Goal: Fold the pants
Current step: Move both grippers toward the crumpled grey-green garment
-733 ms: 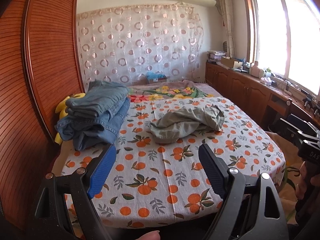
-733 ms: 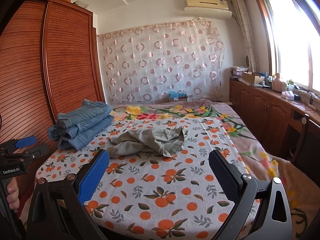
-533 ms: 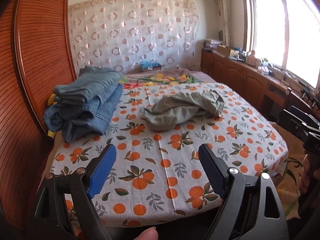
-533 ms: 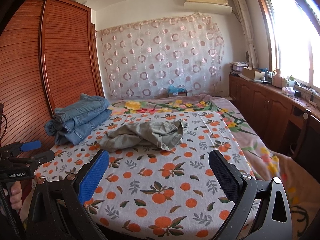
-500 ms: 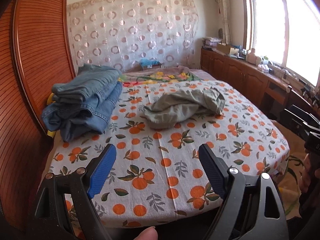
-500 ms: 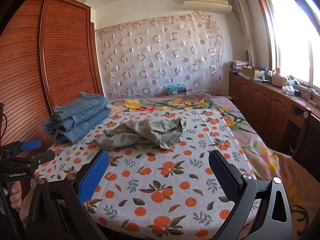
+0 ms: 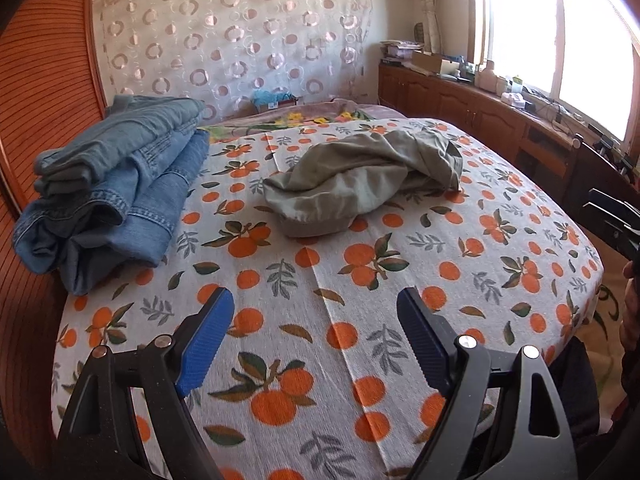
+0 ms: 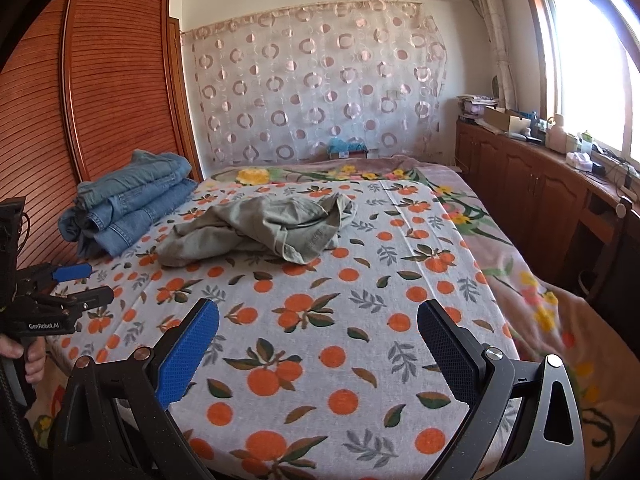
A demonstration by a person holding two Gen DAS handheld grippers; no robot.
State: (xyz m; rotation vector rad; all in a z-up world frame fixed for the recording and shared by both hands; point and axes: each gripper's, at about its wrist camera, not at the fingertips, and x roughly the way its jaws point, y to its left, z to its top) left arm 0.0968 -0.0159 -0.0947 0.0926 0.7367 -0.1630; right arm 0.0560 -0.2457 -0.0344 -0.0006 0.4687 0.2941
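Crumpled grey-green pants [image 7: 368,178] lie in a heap in the middle of the bed, on an orange-print sheet [image 7: 400,280]; they also show in the right wrist view [image 8: 264,228]. My left gripper [image 7: 316,312] is open and empty over the near part of the bed, short of the pants. My right gripper [image 8: 318,324] is open and empty, also over the near edge, apart from the pants. The left gripper shows at the left edge of the right wrist view [image 8: 76,284].
A stack of folded blue jeans [image 7: 116,188] lies at the bed's left side against a wooden wardrobe [image 7: 36,120]. A wooden cabinet [image 8: 540,184] with clutter runs under the window on the right. A patterned curtain [image 8: 316,84] hangs behind the bed.
Both grippers have moved forward and lower toward the bed, so the pants and jeans appear closer. Both stay open.
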